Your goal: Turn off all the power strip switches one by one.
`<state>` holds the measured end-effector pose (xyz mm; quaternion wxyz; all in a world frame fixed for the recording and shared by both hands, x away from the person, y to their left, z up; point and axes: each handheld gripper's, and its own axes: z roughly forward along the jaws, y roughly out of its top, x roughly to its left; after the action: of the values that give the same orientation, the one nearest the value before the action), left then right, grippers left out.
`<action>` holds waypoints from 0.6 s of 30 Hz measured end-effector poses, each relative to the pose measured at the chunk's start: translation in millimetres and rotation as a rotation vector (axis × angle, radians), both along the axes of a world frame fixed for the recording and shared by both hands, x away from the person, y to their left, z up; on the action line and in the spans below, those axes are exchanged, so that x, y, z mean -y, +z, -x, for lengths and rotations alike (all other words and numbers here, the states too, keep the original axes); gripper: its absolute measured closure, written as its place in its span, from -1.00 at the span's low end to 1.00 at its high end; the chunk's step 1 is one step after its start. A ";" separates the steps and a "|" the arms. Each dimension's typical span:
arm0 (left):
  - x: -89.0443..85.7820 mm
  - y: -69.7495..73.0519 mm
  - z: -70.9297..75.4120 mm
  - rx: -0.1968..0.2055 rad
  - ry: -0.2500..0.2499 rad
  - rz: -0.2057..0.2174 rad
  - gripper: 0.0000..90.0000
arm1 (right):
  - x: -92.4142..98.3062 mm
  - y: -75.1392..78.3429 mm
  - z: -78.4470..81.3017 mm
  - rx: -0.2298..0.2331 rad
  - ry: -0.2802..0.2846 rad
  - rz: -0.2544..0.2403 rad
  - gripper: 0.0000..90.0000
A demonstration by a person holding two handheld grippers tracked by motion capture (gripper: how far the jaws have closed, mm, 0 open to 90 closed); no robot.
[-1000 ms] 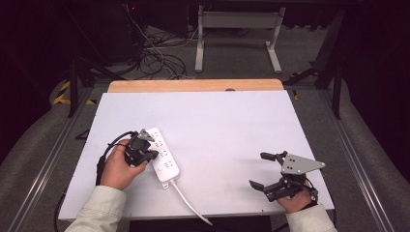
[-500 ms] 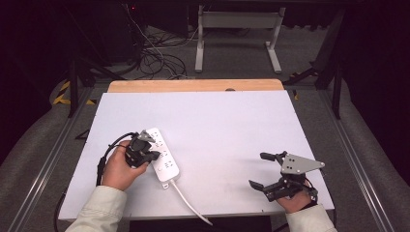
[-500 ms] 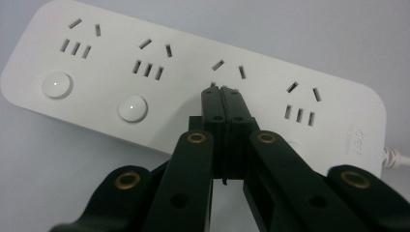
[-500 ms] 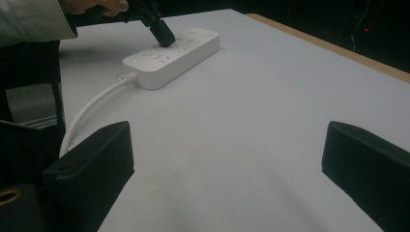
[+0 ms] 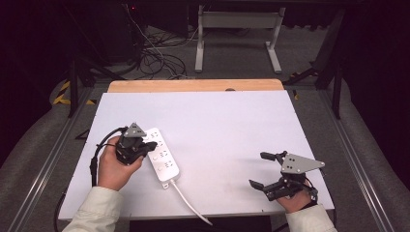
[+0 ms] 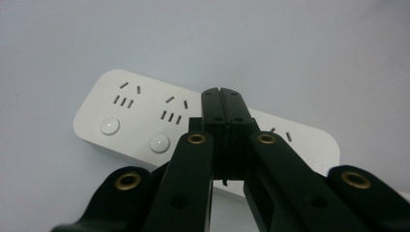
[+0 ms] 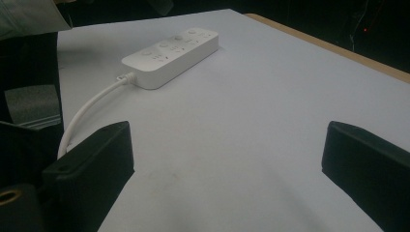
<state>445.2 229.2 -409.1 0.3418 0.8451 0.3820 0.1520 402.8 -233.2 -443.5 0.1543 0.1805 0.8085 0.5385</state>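
A white power strip [image 5: 163,162] with several sockets and round buttons lies on the white table, left of centre. Its white cable [image 5: 188,200] trails off the near edge. My left gripper [image 5: 150,147] is over the strip's left side with its jaws pressed together and nothing between them. In the left gripper view its shut tips [image 6: 223,93] cover part of the strip [image 6: 130,116]; I cannot tell if they touch it. My right gripper [image 5: 258,169] rests near the table's front right, jaws wide apart and empty. It looks toward the strip [image 7: 171,50] and cable [image 7: 87,113].
The white table top [image 5: 232,125] has a wooden strip along its far edge [image 5: 193,85]. Beyond it stand a metal frame's legs [image 5: 237,43] and loose cables on the floor [image 5: 154,58]. Grey rails run along both sides of the table.
The left gripper has lifted slightly and shifted a little left over the power strip, jaws still shut. The right gripper has stayed put.
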 end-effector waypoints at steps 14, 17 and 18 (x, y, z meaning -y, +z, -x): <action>-2.2 9.4 -12.0 0.030 0.021 -0.042 1.00 | -1.2 -0.7 -0.6 -0.003 0.002 0.007 -0.90; -7.2 5.8 -19.7 0.011 0.042 -0.036 1.00 | -1.1 -0.8 -0.8 -0.004 0.000 0.008 -0.90; -8.8 3.3 -22.0 0.007 0.055 -0.039 1.00 | -1.2 -0.9 -0.8 -0.005 -0.001 0.009 -0.90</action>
<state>467.2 238.0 -405.8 0.3224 0.8401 0.4010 0.1716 403.7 -231.9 -444.3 0.1533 0.1819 0.8111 0.5344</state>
